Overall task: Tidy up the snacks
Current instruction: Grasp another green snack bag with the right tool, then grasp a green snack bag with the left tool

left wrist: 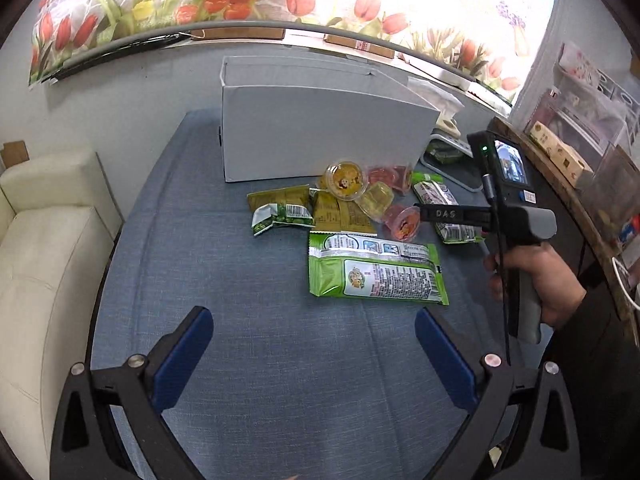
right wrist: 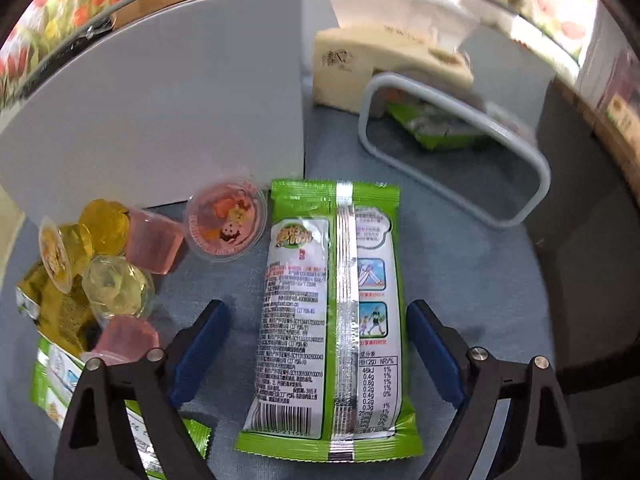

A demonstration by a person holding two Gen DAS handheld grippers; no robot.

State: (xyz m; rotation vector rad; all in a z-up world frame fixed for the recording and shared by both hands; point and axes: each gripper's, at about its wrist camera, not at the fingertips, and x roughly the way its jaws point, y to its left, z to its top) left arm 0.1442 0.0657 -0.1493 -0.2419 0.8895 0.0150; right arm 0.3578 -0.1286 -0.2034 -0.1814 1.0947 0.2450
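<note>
A green snack packet lies flat on the blue tablecloth, back side up, between the two blue pads of the right gripper; the jaws stand wide and the pads are on each side of the packet, apart from it. Just left of it is a pink jelly cup with its lid facing up; further left lie yellow jelly cups and more pink ones, touching each other. Far right stands a grey-rimmed basket with a green packet inside; far left stands a white box. The left gripper is wide open over bare cloth, nothing between its pads; a larger green packet lies beyond it.
</note>
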